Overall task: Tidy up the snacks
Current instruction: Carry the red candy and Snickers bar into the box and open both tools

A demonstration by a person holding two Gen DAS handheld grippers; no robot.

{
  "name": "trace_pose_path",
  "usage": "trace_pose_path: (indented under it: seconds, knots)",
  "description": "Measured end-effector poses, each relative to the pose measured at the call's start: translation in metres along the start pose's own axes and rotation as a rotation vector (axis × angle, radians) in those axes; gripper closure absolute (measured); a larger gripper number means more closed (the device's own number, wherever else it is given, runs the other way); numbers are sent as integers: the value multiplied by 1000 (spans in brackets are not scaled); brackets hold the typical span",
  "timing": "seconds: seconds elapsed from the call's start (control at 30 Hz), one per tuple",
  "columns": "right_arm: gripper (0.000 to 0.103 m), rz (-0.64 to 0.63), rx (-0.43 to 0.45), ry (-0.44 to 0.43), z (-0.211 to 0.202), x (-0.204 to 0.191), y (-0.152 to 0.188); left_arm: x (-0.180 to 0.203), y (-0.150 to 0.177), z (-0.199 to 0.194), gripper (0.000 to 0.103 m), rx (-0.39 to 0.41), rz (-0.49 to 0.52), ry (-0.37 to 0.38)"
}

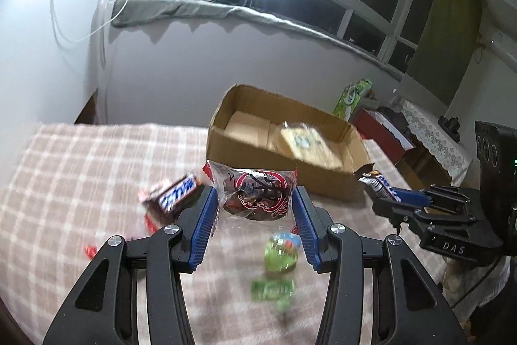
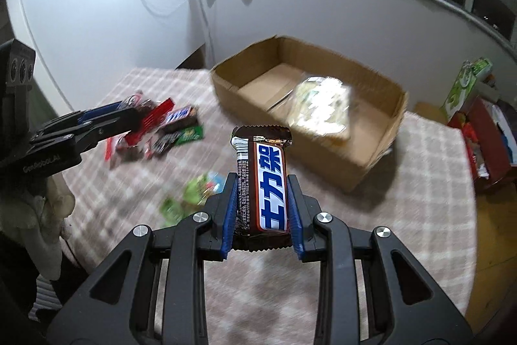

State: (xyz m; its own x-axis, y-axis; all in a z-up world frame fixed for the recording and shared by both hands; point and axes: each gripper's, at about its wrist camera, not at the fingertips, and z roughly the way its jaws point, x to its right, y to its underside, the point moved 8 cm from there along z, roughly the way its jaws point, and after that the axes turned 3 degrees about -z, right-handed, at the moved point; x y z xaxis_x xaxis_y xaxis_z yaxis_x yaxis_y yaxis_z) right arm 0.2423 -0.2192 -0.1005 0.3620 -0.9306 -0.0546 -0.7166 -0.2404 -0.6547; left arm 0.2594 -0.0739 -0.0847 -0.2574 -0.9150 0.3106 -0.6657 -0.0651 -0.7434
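While its blue pads press both long sides of a brown chocolate bar, the right claw grasps it above the checked tabletop, the bar's crimped end pointing toward the cardboard box. That same bar shows in the left wrist view, sticking out of the right claw just beside the box's near corner.

The left claw has its blue pads against both sides of a clear snack bag printed in red, clenched on it; whether the bag is lifted off the cloth cannot be told. To the left of that claw a second chocolate bar lies on the tabletop with small red wrappers near it. Nearer the camera, between the left claw's fingers, lie two blurred green candy packets.

Beyond the claws, the cardboard box sits open on the tabletop, with a pale, blurred packet on its floor toward the right side.
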Motion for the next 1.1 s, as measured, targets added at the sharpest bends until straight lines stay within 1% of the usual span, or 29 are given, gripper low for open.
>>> trace_pose_path:
  seconds: [0.17,0.27,0.47,0.73,0.97,1.1]
  knots:
    - [74,32,21,28,-1,27,-18,6,-22,11,56,16,14,9]
    - [74,29,37,63,1,41,-30,9,-34,19,56,21,18,13]
    - [74,29,24,106,17,66,-50,13,-52,45,56,7,19,16]
    - [74,62,-8,138,47,96,-62,17,-59,78,56,-29,27,-2]
    - [74,96,-36,142,69,112,-60,18,-58,105,56,-67,18,-19]
    - [73,103,-52,146,77,118,-56,20,-52,120,56,-99,29,-33]
